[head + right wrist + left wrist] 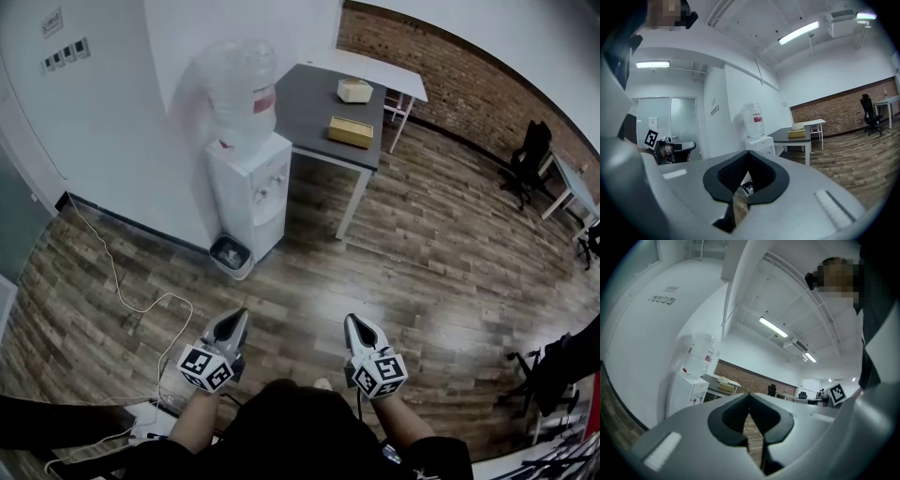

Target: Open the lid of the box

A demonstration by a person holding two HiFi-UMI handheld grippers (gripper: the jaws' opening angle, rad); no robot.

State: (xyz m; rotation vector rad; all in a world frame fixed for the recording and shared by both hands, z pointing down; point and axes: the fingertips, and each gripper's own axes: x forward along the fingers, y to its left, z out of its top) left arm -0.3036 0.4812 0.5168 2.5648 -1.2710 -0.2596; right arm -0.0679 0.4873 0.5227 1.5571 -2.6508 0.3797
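Observation:
Two boxes lie on a dark grey table (314, 89) far ahead across the room: a flat yellow box (351, 131) near its front and a cream box (354, 90) behind it. Both lids look closed. The left gripper view shows the yellow box (725, 388) small in the distance, and the right gripper view shows this yellow box (797, 133) too. My left gripper (236, 321) and right gripper (355, 324) are held side by side over the wooden floor, well short of the table. Each is shut with nothing between its tips, the left gripper (750, 397) and the right gripper (747, 153) alike.
A white water dispenser (248, 178) with a big bottle stands left of the table, with a small bin (231, 255) at its foot. A white cable (141, 305) trails over the floor to a power strip (150, 431). Office chairs (530, 155) and desks stand at the right.

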